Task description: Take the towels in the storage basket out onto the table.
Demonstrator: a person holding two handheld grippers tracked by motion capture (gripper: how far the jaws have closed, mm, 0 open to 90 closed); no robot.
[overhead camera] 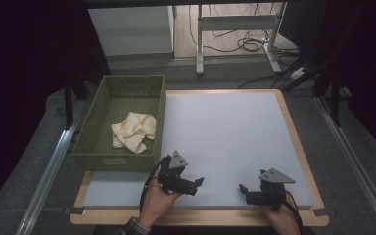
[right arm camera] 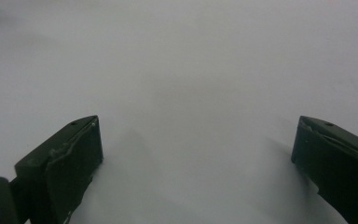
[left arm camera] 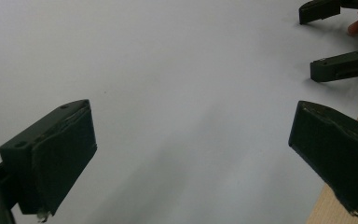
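My left gripper (overhead camera: 197,186) is held low over the white mat (overhead camera: 225,127) near its front edge, pointing right. In the left gripper view its jaws (left arm camera: 191,140) stand wide apart with only bare mat between them. My right gripper (overhead camera: 244,193) rests near the front right of the mat, pointing left toward the other one. It is open and empty too, jaws spread in the right gripper view (right arm camera: 196,144). Its two fingers also appear at the top right of the left gripper view (left arm camera: 307,44). A crumpled cream cloth (overhead camera: 133,131) lies inside a green woven basket (overhead camera: 161,112).
The basket stands on the left side of the wooden table (overhead camera: 298,142), just beyond my left hand. Metal rails (overhead camera: 352,156) run along both sides of the table. A desk frame and cables (overhead camera: 247,44) stand on the floor behind.
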